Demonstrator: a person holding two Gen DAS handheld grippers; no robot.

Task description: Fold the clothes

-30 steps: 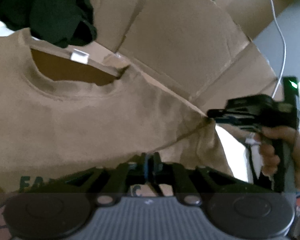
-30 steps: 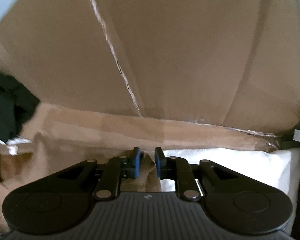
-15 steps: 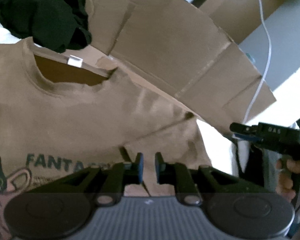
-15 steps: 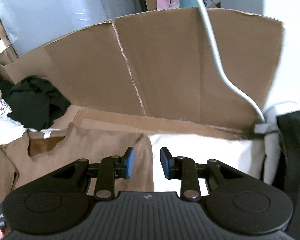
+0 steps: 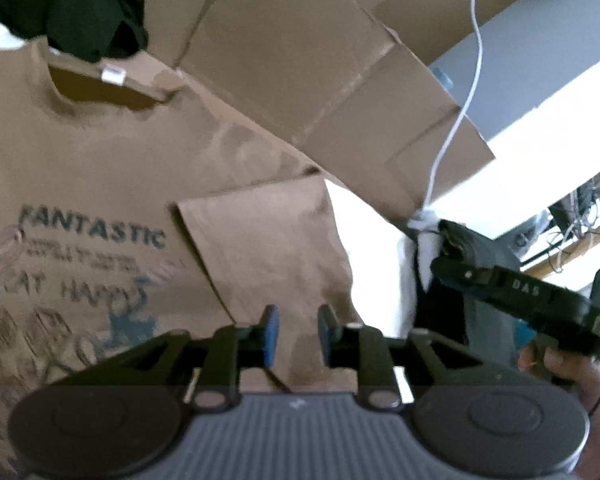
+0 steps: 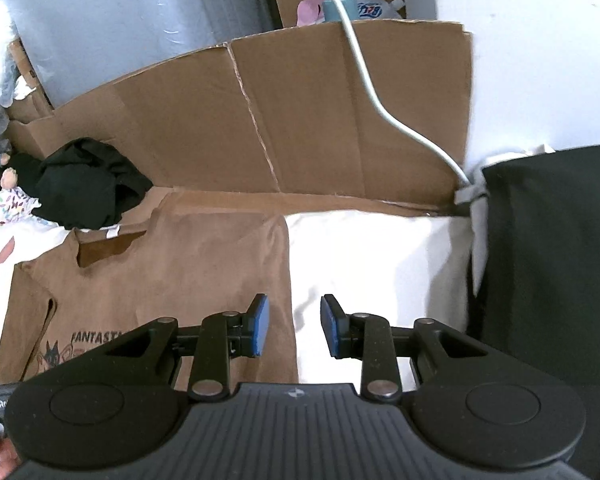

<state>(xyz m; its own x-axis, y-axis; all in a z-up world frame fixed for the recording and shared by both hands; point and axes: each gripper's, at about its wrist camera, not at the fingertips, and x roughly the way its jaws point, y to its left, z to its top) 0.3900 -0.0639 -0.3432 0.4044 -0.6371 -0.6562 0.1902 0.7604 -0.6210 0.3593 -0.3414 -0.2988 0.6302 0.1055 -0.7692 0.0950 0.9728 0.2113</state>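
A brown T-shirt (image 5: pixel 120 160) with a dark "FANTASTIC" print lies flat on a white sheet (image 6: pixel 380 260), collar toward the cardboard. Its right sleeve (image 5: pixel 268 248) is folded inward over the chest. My left gripper (image 5: pixel 294 334) hovers above that sleeve. Its jaws are opening and nothing is between the blue pads. My right gripper (image 6: pixel 294 326) hangs open and empty over the shirt's (image 6: pixel 180 272) straight right edge, where brown cloth meets the sheet. In the left wrist view a hand (image 5: pixel 560 364) holds that right gripper at the far right.
A cardboard wall (image 6: pixel 300 120) stands behind the shirt. A crumpled black garment (image 6: pixel 88 184) lies by the collar, with a doll (image 6: pixel 8 196) further left. A white cable (image 6: pixel 364 80) runs down the cardboard. Dark fabric (image 6: pixel 548 260) fills the right side.
The left gripper let go of the brown cloth, opened and drew back upward. The right gripper pulled away from the shoulder. The sleeve now lies folded on the chest.
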